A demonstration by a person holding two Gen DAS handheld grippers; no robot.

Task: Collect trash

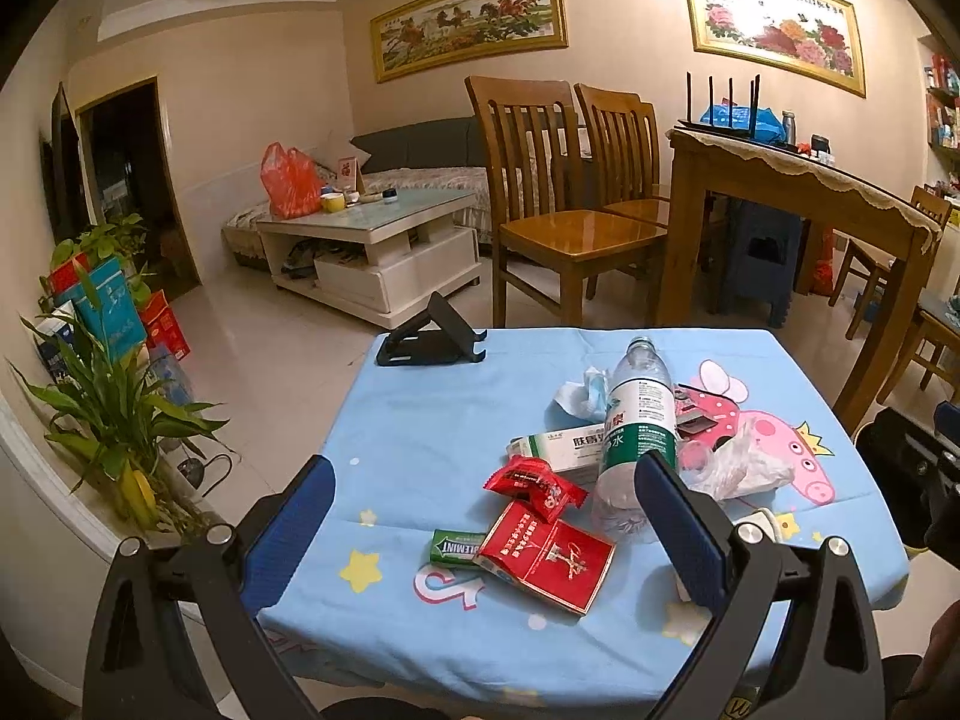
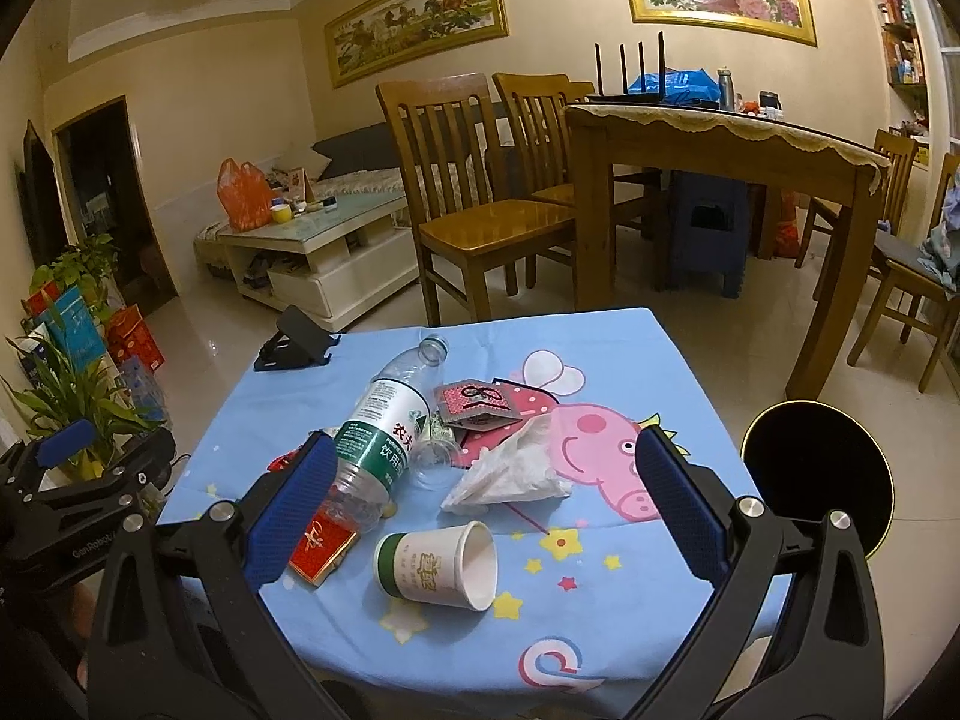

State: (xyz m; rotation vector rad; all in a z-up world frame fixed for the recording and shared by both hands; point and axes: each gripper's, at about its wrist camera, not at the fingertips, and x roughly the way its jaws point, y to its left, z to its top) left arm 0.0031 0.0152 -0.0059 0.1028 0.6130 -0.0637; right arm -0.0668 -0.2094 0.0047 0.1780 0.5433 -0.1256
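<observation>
You hold both hand-held grippers, left (image 1: 480, 531) and right (image 2: 483, 504), apart and empty; bottle (image 2: 378, 438), cup (image 2: 441, 564) and wrappers still litter the surface (image 2: 600, 618).

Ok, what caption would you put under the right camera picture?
Open right gripper hovers over a tipped paper cup, empty bottle and crumpled tissue.

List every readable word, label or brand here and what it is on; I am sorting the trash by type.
"LEMINT", start hidden: green gum pack.
"饮用", "水": green label of the plastic bottle.
"GenRobot", end hidden: left gripper, seen from the right wrist.
Too blurred to read: the red cigarette pack, white medicine box, paper cup, red candy wrapper, wall paintings.
</observation>
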